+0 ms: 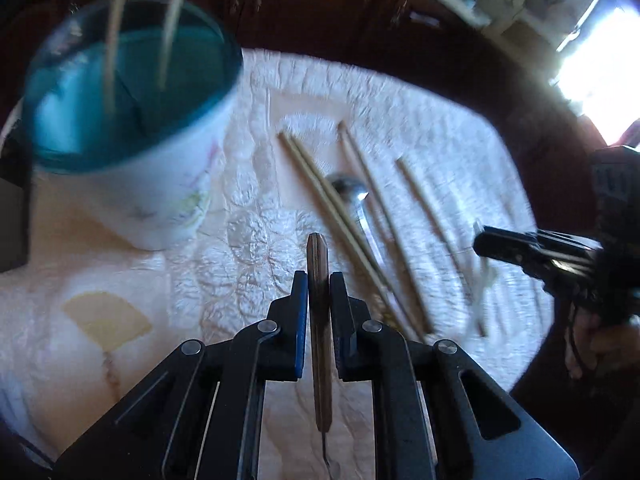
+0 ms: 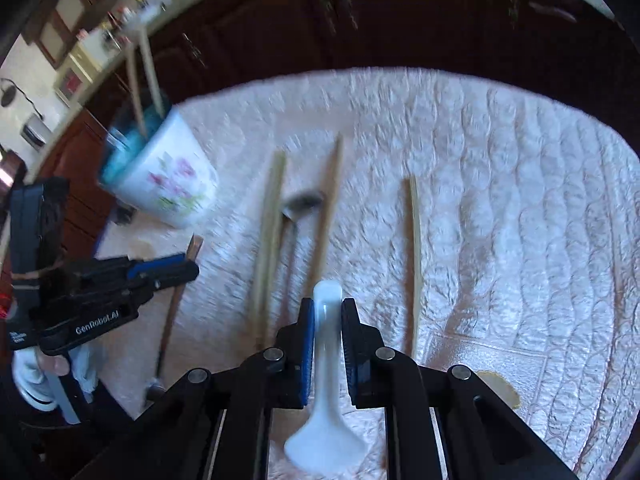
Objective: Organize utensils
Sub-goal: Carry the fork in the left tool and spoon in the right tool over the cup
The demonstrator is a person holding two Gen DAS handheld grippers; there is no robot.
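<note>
My left gripper (image 1: 319, 280) is shut on a brown wooden-handled utensil (image 1: 320, 344), held above the quilted cloth; it also shows in the right wrist view (image 2: 176, 280). My right gripper (image 2: 327, 304) is shut on a white ceramic spoon (image 2: 326, 432), bowl end toward the camera. A white floral cup with a teal inside (image 1: 132, 120) stands at the far left with two chopsticks (image 1: 116, 32) in it. Several wooden chopsticks (image 1: 344, 220) and a metal spoon (image 1: 352, 196) lie on the cloth between the grippers.
The pale quilted cloth (image 2: 500, 200) covers the table, with its far edge against dark wooden cabinets (image 2: 360, 20). A single chopstick (image 2: 416, 264) lies apart to the right. A bright window (image 1: 600, 72) glares at the upper right.
</note>
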